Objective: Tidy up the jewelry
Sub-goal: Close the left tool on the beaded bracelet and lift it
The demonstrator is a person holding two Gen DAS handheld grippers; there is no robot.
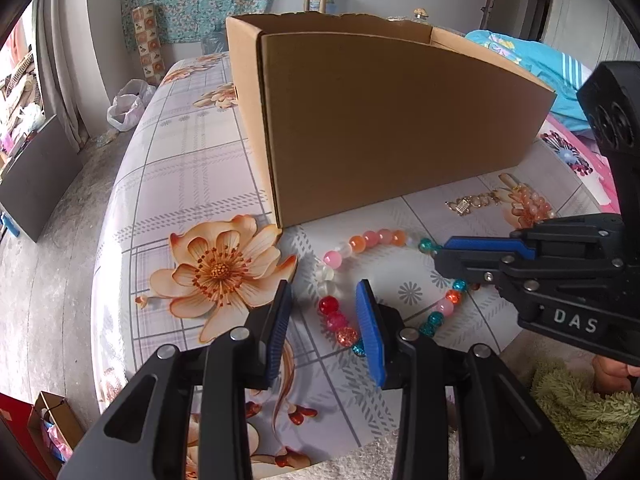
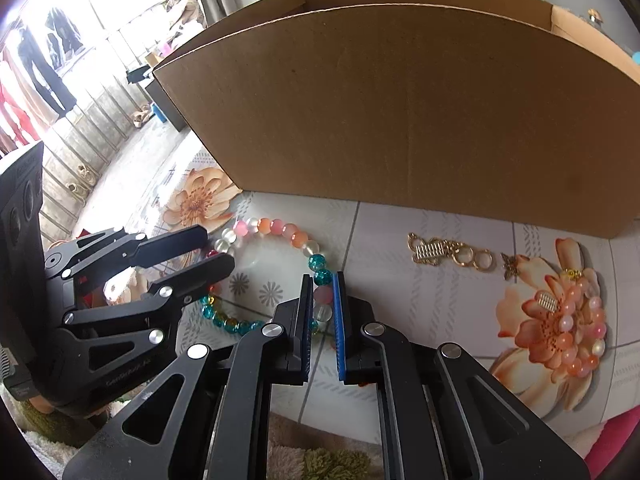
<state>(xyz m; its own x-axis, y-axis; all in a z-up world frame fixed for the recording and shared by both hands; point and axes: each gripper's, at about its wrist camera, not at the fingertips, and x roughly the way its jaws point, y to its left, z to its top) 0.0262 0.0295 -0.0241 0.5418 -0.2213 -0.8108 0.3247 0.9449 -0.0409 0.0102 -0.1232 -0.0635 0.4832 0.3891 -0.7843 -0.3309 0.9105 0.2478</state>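
Observation:
A multicoloured bead bracelet (image 1: 374,238) lies in a loop on the floral tablecloth, also in the right wrist view (image 2: 280,228). My left gripper (image 1: 324,300) is open, its fingers straddling the bracelet's left side just above the red and pink beads. My right gripper (image 2: 323,292) is closed on the bracelet's right side, with a pink bead between its pads; it shows from the side in the left wrist view (image 1: 438,254). A gold chain (image 2: 448,254) and a peach bead bracelet (image 2: 576,320) lie to the right.
A large open cardboard box (image 1: 392,120) stands just behind the jewelry, also in the right wrist view (image 2: 420,112). The table's rounded edge (image 1: 108,216) drops to the floor at left. A green shaggy fabric (image 1: 580,404) lies at the near right.

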